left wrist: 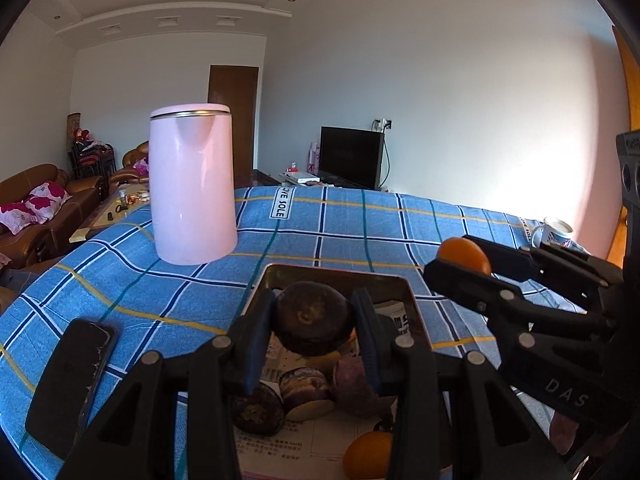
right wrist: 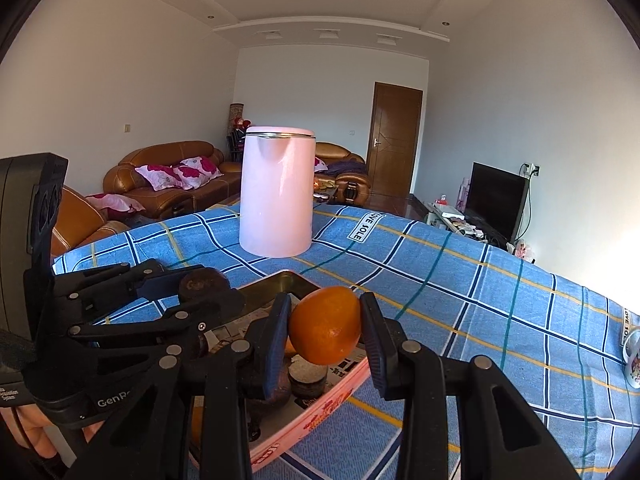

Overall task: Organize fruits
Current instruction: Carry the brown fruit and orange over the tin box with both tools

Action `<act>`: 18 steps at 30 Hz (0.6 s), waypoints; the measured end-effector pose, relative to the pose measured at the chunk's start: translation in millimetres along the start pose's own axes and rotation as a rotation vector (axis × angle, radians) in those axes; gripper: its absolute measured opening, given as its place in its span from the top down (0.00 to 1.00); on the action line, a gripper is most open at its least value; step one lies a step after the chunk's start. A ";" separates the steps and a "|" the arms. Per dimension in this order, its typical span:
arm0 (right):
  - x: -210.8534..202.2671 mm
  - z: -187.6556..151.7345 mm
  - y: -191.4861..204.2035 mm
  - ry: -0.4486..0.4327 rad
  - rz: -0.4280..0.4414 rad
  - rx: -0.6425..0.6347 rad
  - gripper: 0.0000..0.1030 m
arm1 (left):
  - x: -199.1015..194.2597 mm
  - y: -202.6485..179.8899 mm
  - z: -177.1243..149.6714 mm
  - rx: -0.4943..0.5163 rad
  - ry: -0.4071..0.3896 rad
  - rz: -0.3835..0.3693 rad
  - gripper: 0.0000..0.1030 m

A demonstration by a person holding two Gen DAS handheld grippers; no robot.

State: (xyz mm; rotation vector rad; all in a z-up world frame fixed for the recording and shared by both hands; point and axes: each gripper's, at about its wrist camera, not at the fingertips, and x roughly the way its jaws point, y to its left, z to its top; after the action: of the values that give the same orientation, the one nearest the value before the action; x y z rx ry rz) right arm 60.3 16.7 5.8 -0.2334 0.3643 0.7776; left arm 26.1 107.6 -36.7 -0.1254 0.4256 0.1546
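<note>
My left gripper (left wrist: pixel 314 322) is shut on a dark brown round fruit (left wrist: pixel 312 312), held above a metal tray (left wrist: pixel 340 274) lined with newspaper. In the tray lie several dark purple fruits (left wrist: pixel 306 392) and an orange (left wrist: pixel 368 454). My right gripper (right wrist: pixel 326 326) is shut on an orange (right wrist: pixel 325 325), held above the tray's right rim (right wrist: pixel 320 408). The right gripper with its orange (left wrist: pixel 464 254) also shows at the right of the left wrist view. The left gripper with its dark fruit (right wrist: pixel 200 282) shows at the left of the right wrist view.
A tall pink kettle (left wrist: pixel 192 184) stands on the blue checked tablecloth (left wrist: pixel 360 220) behind the tray. A black phone (left wrist: pixel 70 376) lies left of the tray. A white mug (left wrist: pixel 554 232) stands at the far right. Sofas and a TV are beyond the table.
</note>
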 end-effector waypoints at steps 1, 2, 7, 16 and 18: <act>1.7 0.3 1.0 0.005 0.003 -0.001 0.64 | 0.3 2.2 -0.3 -0.004 0.002 0.003 0.60; 4.6 0.7 2.9 0.010 0.006 -0.001 0.64 | 0.7 4.1 -0.1 -0.006 0.007 0.003 0.60; 18.6 1.5 7.9 0.038 0.021 0.006 0.64 | 7.6 12.3 -2.8 -0.015 0.040 0.004 0.60; 45.8 -2.6 7.6 0.115 0.060 0.063 0.64 | 13.2 19.4 -6.9 -0.021 0.075 -0.005 0.60; 52.7 -1.7 9.4 0.133 0.062 0.065 0.64 | 16.7 22.3 -8.0 -0.026 0.092 -0.010 0.60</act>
State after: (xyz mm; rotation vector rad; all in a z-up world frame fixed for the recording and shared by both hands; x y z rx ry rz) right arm 87.6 56.4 -17.7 -0.2140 0.5240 0.8118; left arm 33.9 130.2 -53.0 -0.1601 0.5144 0.1450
